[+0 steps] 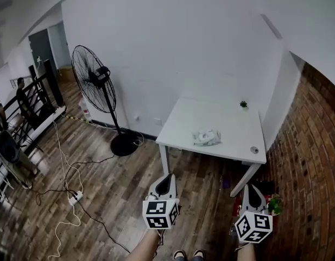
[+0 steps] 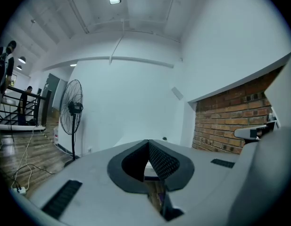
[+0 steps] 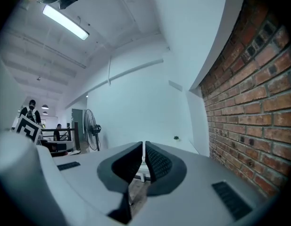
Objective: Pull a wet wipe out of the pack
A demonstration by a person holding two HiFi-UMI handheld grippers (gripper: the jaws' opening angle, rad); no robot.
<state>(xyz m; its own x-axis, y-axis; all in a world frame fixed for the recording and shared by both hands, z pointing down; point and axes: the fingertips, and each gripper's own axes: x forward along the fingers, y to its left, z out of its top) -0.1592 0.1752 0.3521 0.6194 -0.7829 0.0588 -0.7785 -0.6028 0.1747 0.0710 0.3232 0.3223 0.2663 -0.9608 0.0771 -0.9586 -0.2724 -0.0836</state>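
White and crumpled, the wipe pack point(image 1: 206, 137) lay on the table point(image 1: 232, 118), well apart from both grippers. The left gripper point(image 1: 167, 178) and the right gripper point(image 1: 253, 189) were held low over the wood floor point(image 1: 102, 189), pointing at the table. Both had their jaws together and held nothing.

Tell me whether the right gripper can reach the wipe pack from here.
Probably not yet: the right gripper hangs short of the table, and the wipe pack lies mid-table. Nothing blocks the way; stepping closer should do.
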